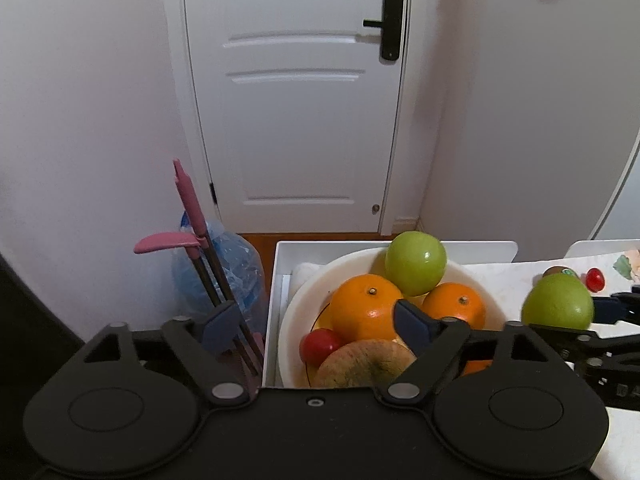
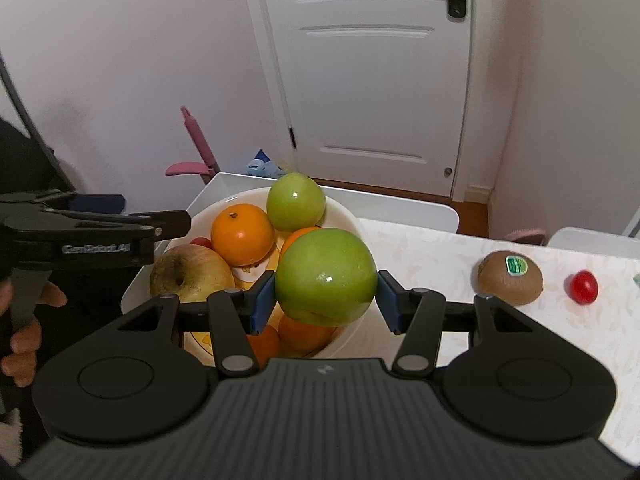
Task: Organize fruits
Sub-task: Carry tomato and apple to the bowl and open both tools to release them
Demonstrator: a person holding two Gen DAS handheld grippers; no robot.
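Note:
My right gripper (image 2: 326, 300) is shut on a green apple (image 2: 325, 278), held just above the near right rim of the white fruit bowl (image 2: 344, 216); this apple also shows in the left wrist view (image 1: 558, 302). The bowl holds another green apple (image 2: 295, 201), oranges (image 2: 242, 234), a brownish apple (image 2: 190, 274) and a red cherry tomato (image 1: 320, 345). My left gripper (image 1: 320, 322) is open and empty, hovering at the bowl's left side (image 1: 292, 320). A kiwi (image 2: 510, 278) and a cherry tomato (image 2: 583, 287) lie on the table to the right.
The bowl sits on a white table (image 2: 440, 256) with a patterned cloth. White chair backs (image 2: 400, 204) stand behind it. A pink-handled tool (image 1: 188, 200) and a blue water bottle (image 1: 232, 272) stand on the floor at left, by a white door (image 1: 296, 100).

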